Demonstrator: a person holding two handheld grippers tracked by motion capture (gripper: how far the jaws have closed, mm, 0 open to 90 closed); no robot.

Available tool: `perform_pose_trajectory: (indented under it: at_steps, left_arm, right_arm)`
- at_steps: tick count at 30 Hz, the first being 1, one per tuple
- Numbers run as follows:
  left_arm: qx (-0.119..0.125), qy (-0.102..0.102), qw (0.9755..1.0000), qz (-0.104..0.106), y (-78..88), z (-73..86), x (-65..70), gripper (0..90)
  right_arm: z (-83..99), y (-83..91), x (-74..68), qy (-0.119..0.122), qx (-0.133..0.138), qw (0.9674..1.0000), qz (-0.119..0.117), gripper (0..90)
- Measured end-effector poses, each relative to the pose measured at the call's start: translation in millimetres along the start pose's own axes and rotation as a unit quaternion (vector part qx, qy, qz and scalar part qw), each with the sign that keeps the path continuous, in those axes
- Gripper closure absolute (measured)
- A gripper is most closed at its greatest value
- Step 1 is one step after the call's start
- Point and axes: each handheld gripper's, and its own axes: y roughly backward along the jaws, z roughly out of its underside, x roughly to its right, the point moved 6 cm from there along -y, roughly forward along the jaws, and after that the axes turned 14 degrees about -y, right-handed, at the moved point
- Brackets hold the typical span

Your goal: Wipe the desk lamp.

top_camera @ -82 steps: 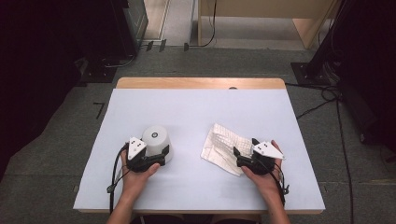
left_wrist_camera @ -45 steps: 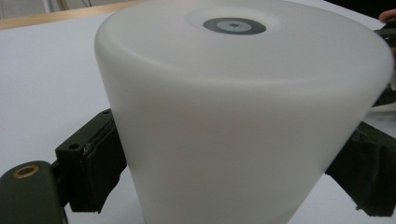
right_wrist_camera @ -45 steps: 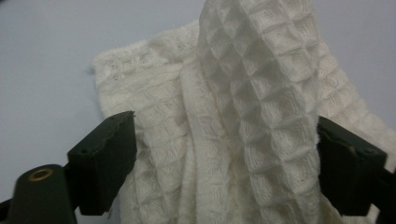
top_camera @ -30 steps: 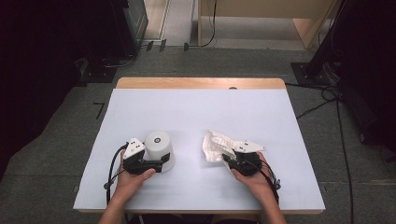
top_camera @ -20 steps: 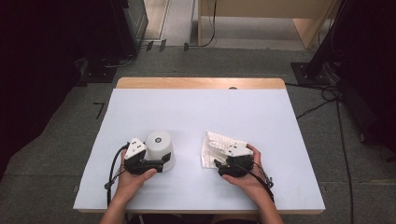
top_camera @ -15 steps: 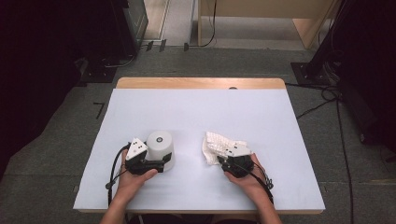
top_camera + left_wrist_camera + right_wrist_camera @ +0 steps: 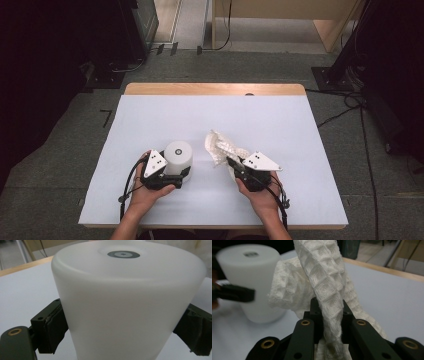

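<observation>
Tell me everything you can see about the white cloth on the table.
The cloth is white with a waffle-weave texture of small raised squares, and looks soft and absorbent. It is crumpled, not flat: one part is bunched and lifted, the rest trails down toward the white table cover. The right gripper is shut on a pinched fold of it. It sits right of the white cup, apart from it; that cup stands upside down, clamped in the left gripper.
</observation>
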Motion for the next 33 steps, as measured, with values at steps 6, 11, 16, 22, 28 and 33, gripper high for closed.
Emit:
perform_pose_trajectory:
  at_steps: [6,11,16,22,28,33]
  left_arm:
    - [-0.01,-0.026,0.9987,0.042,-3.6,-7.9,18.2,8.7]
    - [-0.019,-0.049,0.9971,0.056,-9.0,-9.0,30.0,8.7]
    - [-0.034,-0.091,0.9931,0.066,-1.1,-18.1,39.8,8.8]
    - [-0.031,-0.087,0.9914,0.092,-1.8,-16.1,46.8,8.7]
    - [-0.022,-0.101,0.9912,0.083,-9.8,-17.9,51.2,8.6]
    - [-0.024,-0.095,0.9912,0.09,-10.9,-18.7,51.6,8.6]
  right_arm:
    - [-18.2,-0.8,-39.6,-0.016,0.009,0.9979,-0.063,79.4]
    - [-22.5,-12.3,-57.7,-0.013,-0.01,0.9969,-0.077,78.9]
    - [-18.1,-17.4,-57.0,-0.038,-0.035,0.9958,-0.075,78.8]
    - [-8.4,-19.9,-42.7,-0.067,-0.066,0.9927,-0.075,78.7]
    - [-5.8,-19.9,-27.2,-0.098,-0.072,0.9897,-0.076,78.6]
    - [-8.0,-16.7,-27.9,-0.113,-0.082,0.985,-0.102,78.7]
